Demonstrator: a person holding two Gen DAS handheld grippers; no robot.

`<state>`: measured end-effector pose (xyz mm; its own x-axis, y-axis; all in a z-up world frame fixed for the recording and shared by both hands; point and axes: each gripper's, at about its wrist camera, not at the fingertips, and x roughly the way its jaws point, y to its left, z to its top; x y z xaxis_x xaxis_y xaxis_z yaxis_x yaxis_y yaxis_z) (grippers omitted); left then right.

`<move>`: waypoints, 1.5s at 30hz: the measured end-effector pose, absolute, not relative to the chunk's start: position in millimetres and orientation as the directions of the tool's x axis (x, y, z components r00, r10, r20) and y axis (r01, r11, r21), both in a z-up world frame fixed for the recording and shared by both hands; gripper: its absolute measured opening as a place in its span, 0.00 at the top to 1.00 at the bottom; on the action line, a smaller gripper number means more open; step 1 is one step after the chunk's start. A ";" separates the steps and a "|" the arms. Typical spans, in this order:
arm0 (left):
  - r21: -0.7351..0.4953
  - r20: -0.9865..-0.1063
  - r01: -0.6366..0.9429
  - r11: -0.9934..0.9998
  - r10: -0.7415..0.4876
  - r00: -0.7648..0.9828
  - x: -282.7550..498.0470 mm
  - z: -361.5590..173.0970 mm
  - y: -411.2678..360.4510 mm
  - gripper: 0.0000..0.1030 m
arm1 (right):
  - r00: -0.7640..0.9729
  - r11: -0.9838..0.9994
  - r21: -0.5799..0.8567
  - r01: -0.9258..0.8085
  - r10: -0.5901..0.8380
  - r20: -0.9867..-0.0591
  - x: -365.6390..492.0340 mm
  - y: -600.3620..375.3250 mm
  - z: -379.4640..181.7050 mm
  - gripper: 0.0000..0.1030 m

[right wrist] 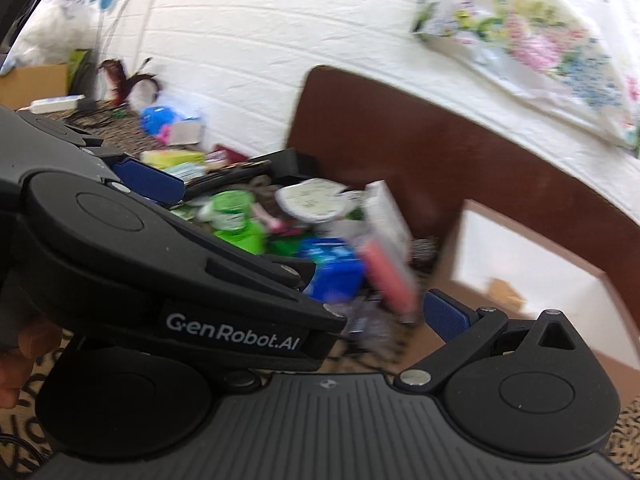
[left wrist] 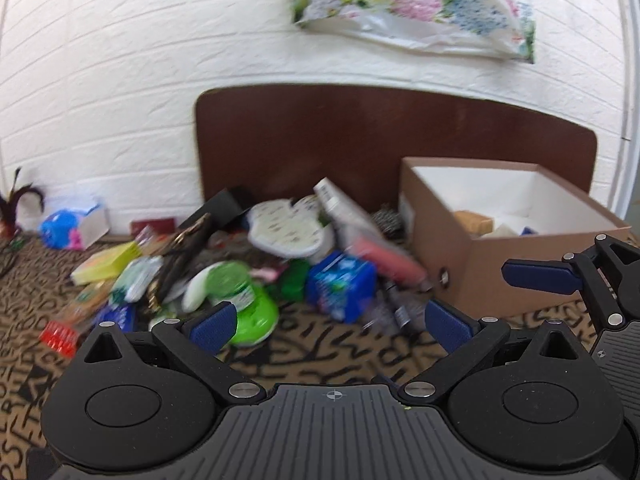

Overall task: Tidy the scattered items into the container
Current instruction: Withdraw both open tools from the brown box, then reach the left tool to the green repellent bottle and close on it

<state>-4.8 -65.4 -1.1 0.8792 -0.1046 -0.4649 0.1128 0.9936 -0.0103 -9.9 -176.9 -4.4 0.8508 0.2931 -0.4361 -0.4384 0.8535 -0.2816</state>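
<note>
A heap of scattered items lies on the patterned cloth: a green tub point(left wrist: 250, 300), a blue pack point(left wrist: 342, 290), a pink tube point(left wrist: 386, 260), a white oval pad point(left wrist: 286, 230) and a yellow notepad point(left wrist: 108, 264). The brown cardboard box point(left wrist: 436, 236) stands right of the heap, with a few things inside. My left gripper point(left wrist: 331, 326) hovers open and empty in front of the blue pack. One blue pad point(left wrist: 540, 278) of the right gripper shows beside the box. In the right wrist view my right gripper point(right wrist: 332, 320) is open and empty near the pink tube point(right wrist: 390, 276) and the box point(right wrist: 520, 248); its left finger is hidden.
A brown board point(left wrist: 360, 140) leans on the white brick wall behind the heap, under a hanging floral bag point(left wrist: 412, 4). A blue toy point(left wrist: 60, 230) and dark feathers point(left wrist: 18, 200) sit far left. The left tool's black housing point(right wrist: 140, 264) blocks the right wrist view's left half; a hand point(right wrist: 24, 344) holds it.
</note>
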 end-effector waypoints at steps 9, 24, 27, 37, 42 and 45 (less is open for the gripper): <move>-0.072 -0.515 0.080 0.994 -0.106 0.850 5.0 -15.7 -17.1 0.00 | 0.820 0.854 -0.207 -0.478 0.349 -0.453 -4.8 -140.1 -22.7 0.00; -0.117 -0.572 0.162 0.980 -0.199 0.796 60.5 -44.1 25.5 0.06 | 0.775 0.857 -0.130 -0.499 0.374 -0.510 45.8 -107.5 -49.3 0.02; -0.104 -0.578 0.182 0.978 -0.208 0.789 72.2 -50.3 28.6 0.06 | 0.762 0.852 -0.124 -0.509 0.379 -0.525 54.7 -101.2 -54.6 0.03; -0.093 -0.616 0.300 0.949 -0.292 0.732 117.1 -62.4 28.6 0.15 | 0.729 0.832 -0.121 -0.542 0.394 -0.560 83.2 -86.2 -65.2 0.09; -0.083 -0.627 0.329 0.941 -0.306 0.716 133.4 -64.2 27.7 0.21 | 0.707 0.830 -0.083 -0.551 0.411 -0.576 98.6 -83.1 -69.5 0.13; -0.096 -0.632 0.335 0.937 -0.317 0.707 141.7 -64.9 28.4 0.23 | 0.694 0.828 -0.069 -0.556 0.418 -0.586 107.5 -80.0 -71.8 0.16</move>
<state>141.7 28.4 -64.9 0.7066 -0.3175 -0.6324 0.3353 0.9372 -0.0958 107.5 -80.0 -71.8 0.6944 0.4176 -0.5860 -0.5561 0.8283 -0.0687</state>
